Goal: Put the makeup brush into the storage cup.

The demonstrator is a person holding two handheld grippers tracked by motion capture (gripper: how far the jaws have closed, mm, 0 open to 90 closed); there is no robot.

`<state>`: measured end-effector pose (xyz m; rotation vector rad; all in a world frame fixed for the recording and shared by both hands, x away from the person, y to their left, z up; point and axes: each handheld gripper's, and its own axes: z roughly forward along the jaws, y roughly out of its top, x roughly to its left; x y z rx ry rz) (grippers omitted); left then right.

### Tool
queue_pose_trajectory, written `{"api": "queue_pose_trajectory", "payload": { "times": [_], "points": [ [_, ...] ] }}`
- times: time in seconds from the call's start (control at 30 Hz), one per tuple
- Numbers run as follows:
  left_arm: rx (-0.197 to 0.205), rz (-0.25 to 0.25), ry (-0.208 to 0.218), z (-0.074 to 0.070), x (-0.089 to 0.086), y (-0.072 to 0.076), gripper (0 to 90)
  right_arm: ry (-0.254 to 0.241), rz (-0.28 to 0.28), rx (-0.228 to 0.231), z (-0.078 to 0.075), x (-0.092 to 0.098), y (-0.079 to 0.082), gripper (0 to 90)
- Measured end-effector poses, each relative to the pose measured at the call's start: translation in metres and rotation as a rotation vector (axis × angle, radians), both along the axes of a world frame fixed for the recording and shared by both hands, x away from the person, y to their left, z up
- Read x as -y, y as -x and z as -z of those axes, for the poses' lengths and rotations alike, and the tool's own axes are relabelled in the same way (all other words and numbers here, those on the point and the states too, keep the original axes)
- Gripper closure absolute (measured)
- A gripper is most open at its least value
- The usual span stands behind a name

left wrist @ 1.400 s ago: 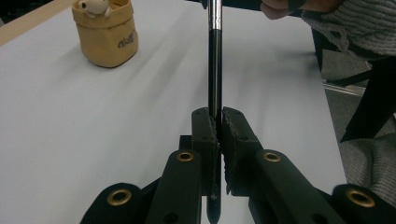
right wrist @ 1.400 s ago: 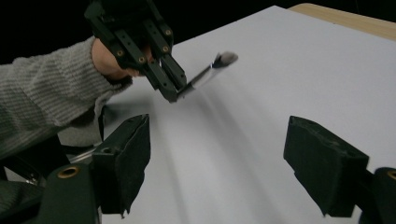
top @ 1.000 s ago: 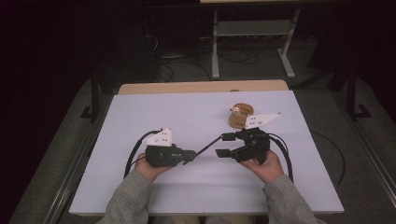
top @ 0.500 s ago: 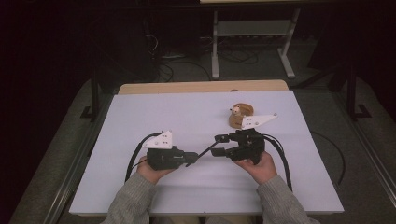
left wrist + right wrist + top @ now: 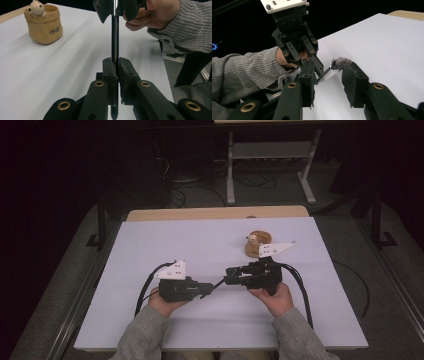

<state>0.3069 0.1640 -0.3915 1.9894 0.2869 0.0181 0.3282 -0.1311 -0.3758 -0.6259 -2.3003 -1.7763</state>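
Metal brush [image 5: 115,32] pinched in left gripper [image 5: 117,75] fingers; right gripper [image 5: 329,82] fingers, just closing, spread around its bristled tip.

Tan pouch [image 5: 258,243] with animal figure [image 5: 37,6]

Both grippers [image 5: 212,287] [image 5: 231,275]: black bodies, black linked jaws showing brass-coloured pivot rivets [image 5: 99,83], small screw holes running along links. White three-cornered plate [image 5: 171,270] w/ screws sitting atop each. Black cables [image 5: 145,290] looping off rear. Jaw pads [image 5: 110,72] dark, worn at edges. Person wearing grey ribbed knit sleeves [image 5: 145,335], cuffs reaching wrists.
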Motion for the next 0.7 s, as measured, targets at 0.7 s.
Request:
{"api": "queue_pose_trajectory", "payload": {
  "times": [0.7],
  "points": [
    [0.013,-0.018,-0.069,-0.0004,0.0041,0.0037,73.1,0.131,-0.039,-0.021,-0.0056,-0.0001,0.0004,82.0]
  ]
}}
